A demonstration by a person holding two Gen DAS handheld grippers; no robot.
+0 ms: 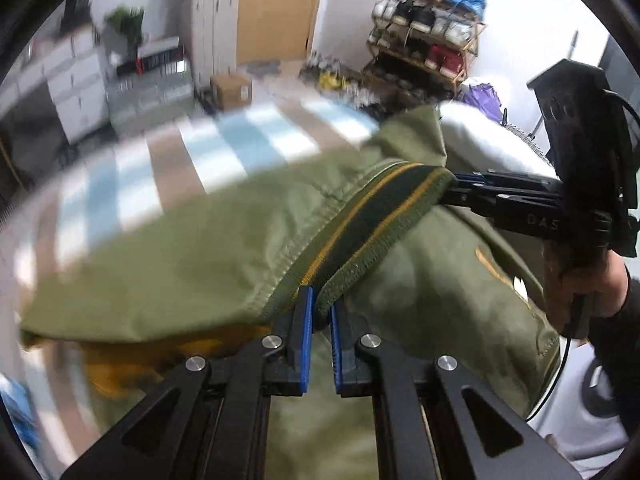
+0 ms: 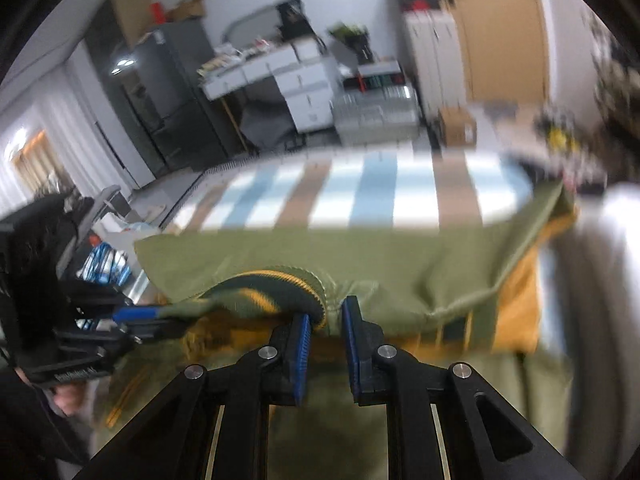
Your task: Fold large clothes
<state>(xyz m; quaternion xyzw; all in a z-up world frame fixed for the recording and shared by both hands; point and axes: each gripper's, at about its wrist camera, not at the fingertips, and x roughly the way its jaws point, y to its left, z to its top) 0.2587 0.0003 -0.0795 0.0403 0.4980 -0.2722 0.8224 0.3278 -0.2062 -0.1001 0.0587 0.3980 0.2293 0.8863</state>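
Two grippers hold one olive-green jacket lifted above a bed with a blue, white and brown striped cover. The left gripper has its blue pads nearly together, pinching the jacket's ribbed band, dark green with yellow stripes. The right gripper clamps the other end of that same band; its pads stand a little further apart, though the cloth looks caught against the left pad, as far as the motion blur allows. Orange lining shows under the jacket's right edge. Beyond the bed stand a shoe rack, a cardboard box and white drawers.
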